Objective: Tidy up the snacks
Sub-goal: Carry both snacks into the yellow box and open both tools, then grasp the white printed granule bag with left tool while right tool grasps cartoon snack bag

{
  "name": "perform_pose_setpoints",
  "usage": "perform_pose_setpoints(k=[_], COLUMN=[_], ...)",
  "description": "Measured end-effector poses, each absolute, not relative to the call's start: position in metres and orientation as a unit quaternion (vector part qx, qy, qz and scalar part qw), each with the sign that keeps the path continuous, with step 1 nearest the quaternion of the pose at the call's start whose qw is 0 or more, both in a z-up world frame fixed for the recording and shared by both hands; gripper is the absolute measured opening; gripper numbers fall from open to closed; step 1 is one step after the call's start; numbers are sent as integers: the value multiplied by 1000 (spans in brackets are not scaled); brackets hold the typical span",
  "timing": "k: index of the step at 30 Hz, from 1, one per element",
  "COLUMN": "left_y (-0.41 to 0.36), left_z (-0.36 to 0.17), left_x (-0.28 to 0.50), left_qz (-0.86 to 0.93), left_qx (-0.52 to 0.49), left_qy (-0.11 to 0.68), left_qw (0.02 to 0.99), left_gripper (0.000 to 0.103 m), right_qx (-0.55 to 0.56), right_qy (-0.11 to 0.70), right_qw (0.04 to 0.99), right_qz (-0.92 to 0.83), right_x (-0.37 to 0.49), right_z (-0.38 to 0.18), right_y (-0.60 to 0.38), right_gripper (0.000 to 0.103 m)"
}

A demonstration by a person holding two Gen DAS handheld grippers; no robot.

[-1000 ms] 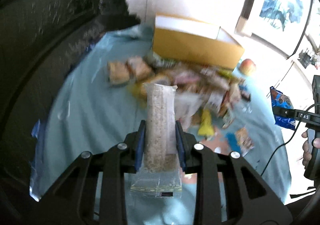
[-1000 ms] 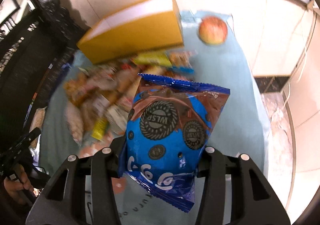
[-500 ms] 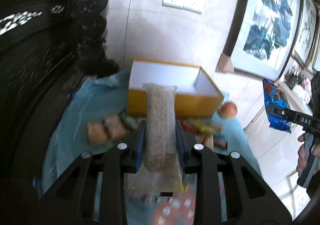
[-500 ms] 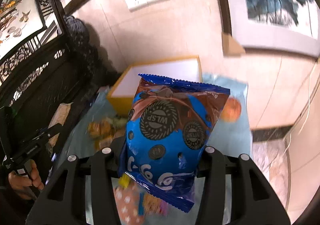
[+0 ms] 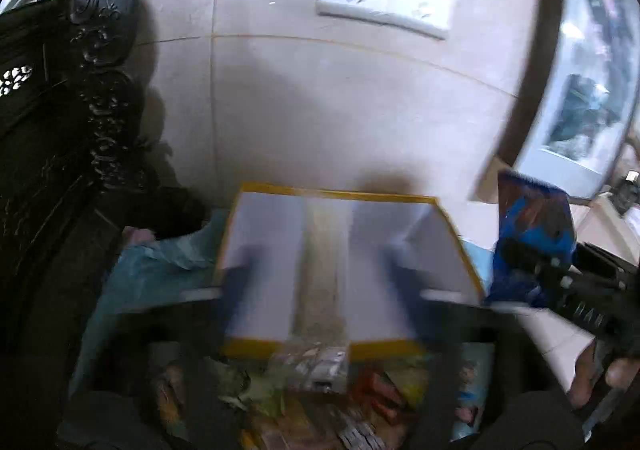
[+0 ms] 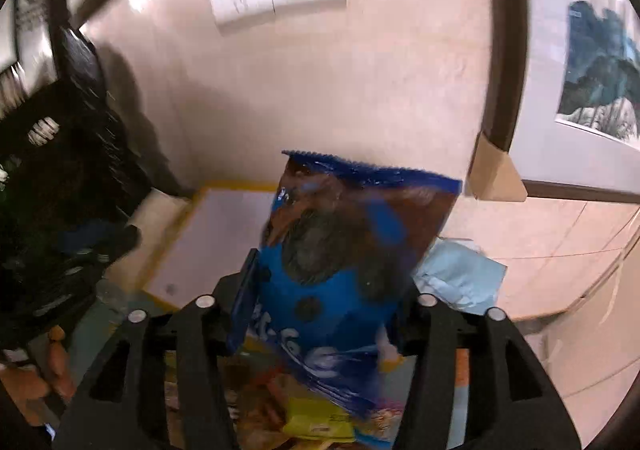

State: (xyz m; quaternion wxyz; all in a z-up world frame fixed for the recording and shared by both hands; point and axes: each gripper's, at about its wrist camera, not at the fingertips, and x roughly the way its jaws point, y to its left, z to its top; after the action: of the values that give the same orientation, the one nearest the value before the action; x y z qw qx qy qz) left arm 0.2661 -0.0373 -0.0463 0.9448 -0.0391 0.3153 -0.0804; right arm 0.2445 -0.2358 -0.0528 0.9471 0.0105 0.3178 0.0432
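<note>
A yellow box [image 5: 336, 192] with a white inside stands open against the wall. My left gripper [image 5: 320, 274] hovers over it, badly blurred. Its jaws are opening wide, and the clear packet of grain bar [image 5: 324, 250] lies loose between them, clear of both pads. My right gripper [image 6: 328, 298] holds off to the box's right side [image 6: 224, 234]. Its jaws are opening too, around a blue cookie bag [image 6: 344, 250] that is tilted and blurred between the fingers, slipping free. The same bag [image 5: 532, 226] shows at the right of the left wrist view.
A heap of mixed snacks [image 5: 320, 390] lies on the teal cloth [image 5: 152, 274] in front of the box. Dark carved furniture [image 5: 60, 170] stands on the left. Behind the box a tiled wall carries sockets [image 5: 384, 6], and a framed picture [image 6: 592, 62] hangs on the right.
Both grippers rose and travelled from over the snack heap to the box. The left jaws spread away from the grain bar packet. The right jaws widened and the blue bag tilted.
</note>
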Motion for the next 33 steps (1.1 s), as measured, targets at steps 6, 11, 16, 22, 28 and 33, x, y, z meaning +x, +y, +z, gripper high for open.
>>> perform_pose_setpoints(k=[6, 11, 16, 22, 28, 33], left_y=[-18, -15, 1, 27, 49, 48], left_z=[-48, -58, -87, -149, -204, -228], left_x=[261, 233, 172, 86, 43, 40], left_qz=[-72, -62, -54, -65, -61, -58], left_qx=[-62, -43, -46, -18, 12, 29], left_qy=[307, 322, 340, 383, 430, 440], left_qw=[947, 944, 938, 921, 901, 895], left_gripper=[90, 91, 93, 93, 93, 93], right_qx=[-8, 32, 59, 29, -10, -18], right_qy=[304, 318, 360, 421, 468, 486], right_qw=[951, 946, 927, 898, 875, 868], right_qz=[50, 60, 85, 122, 124, 101], right_x=[230, 206, 148, 52, 10, 16], right_z=[-52, -64, -102, -175, -232, -260], right_y=[-232, -237, -231, -202, -172, -159], right_gripper=[71, 71, 71, 71, 71, 71])
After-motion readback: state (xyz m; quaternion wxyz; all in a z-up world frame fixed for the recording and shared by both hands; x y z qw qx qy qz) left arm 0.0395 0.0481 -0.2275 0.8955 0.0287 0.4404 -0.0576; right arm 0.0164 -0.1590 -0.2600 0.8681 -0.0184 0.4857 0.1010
